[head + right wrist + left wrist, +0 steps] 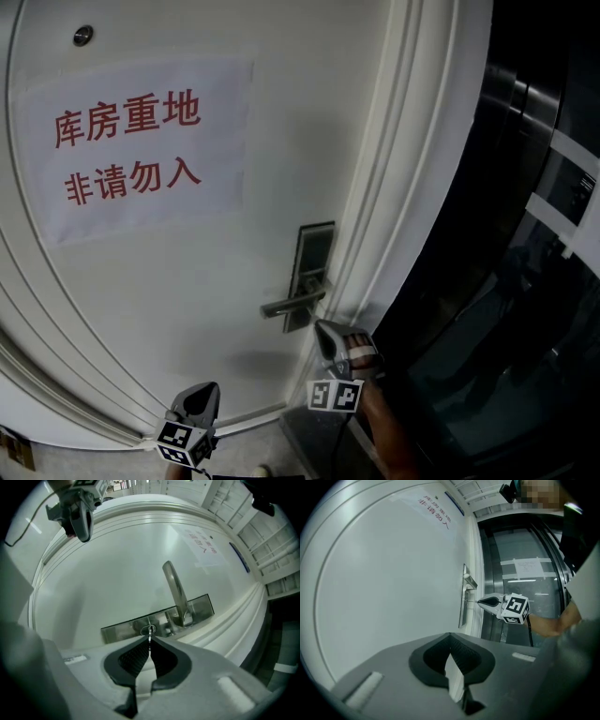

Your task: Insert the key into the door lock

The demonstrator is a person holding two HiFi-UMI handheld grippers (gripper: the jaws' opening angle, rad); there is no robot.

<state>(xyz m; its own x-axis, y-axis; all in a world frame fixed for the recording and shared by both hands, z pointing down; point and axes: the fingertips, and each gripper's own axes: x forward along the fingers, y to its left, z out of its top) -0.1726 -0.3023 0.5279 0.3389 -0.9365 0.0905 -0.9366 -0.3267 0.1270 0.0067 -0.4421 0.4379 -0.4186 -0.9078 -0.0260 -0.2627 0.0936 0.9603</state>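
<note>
A dark lock plate (315,272) with a lever handle (292,303) sits at the right edge of the white door (187,281). My right gripper (322,328) points level at the plate below the handle, shut on a small metal key (149,635). The key's tip is in the round keyhole (149,629). In the left gripper view the key (471,602) bridges the right gripper (480,602) and the plate (464,603). My left gripper (208,389) hangs lower left, away from the lock, its jaws together with nothing between them (450,634).
A paper sign (141,150) with red characters is stuck on the door, with a small round fitting (83,36) above it. The moulded white door frame (403,187) runs beside the lock. Dark glass and metal panels (525,281) stand to the right. A forearm (389,436) holds the right gripper.
</note>
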